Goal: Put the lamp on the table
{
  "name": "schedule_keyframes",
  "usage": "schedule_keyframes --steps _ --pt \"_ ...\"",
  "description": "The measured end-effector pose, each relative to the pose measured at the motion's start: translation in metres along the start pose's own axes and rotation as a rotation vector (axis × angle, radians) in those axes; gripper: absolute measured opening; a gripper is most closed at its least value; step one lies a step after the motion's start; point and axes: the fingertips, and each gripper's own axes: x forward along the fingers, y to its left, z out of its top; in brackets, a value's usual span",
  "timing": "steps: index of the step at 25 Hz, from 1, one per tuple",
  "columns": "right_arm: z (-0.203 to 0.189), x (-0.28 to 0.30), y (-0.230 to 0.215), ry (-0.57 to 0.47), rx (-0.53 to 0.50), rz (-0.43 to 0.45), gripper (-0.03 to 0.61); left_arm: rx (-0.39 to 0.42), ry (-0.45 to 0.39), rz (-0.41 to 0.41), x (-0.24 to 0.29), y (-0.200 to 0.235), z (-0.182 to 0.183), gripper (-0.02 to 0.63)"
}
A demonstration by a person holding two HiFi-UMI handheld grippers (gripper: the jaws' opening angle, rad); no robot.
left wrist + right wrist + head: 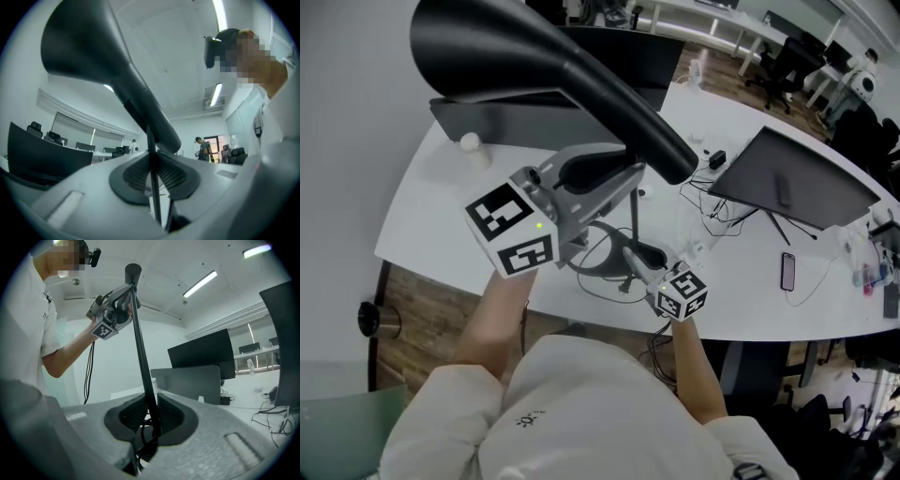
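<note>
A black lamp with a large cone-shaped head [534, 56] and a thin black pole [635, 214] is held up above the white table [422, 211]. My left gripper [614, 173] is shut on the pole just under the head; in the left gripper view the pole [152, 154] runs between the pads, with the head [93, 51] above. My right gripper [637, 258] is shut on the pole lower down. In the right gripper view the pole [140, 348] rises from the jaws with a black cord tangled beside it. The lamp's base is hidden.
On the table stand a dark monitor [792, 178] at right, a grey screen [487, 120] at the back, a white bottle [473, 150], loose cables [722, 211] and a phone [787, 272]. A metal cup [380, 319] sits on the wood floor at left.
</note>
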Motion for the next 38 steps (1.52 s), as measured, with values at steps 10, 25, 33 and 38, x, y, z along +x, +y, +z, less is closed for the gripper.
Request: schedule_keyframes --steps 10,25,33,38 --pt "0.013 0.046 -0.028 0.006 0.007 -0.032 0.057 -0.016 -0.002 -0.042 0.001 0.055 0.005 0.041" --pt "0.012 0.103 -0.079 0.052 0.015 -0.097 0.058 -0.052 -0.001 -0.099 0.011 0.131 -0.009 0.038" --pt "0.007 0.121 -0.104 0.065 0.007 -0.077 0.061 -0.049 -0.009 -0.066 0.014 0.154 -0.02 0.037" --pt "0.007 0.13 -0.119 0.066 -0.001 -0.032 0.061 -0.04 -0.012 -0.016 0.024 0.167 -0.024 0.037"
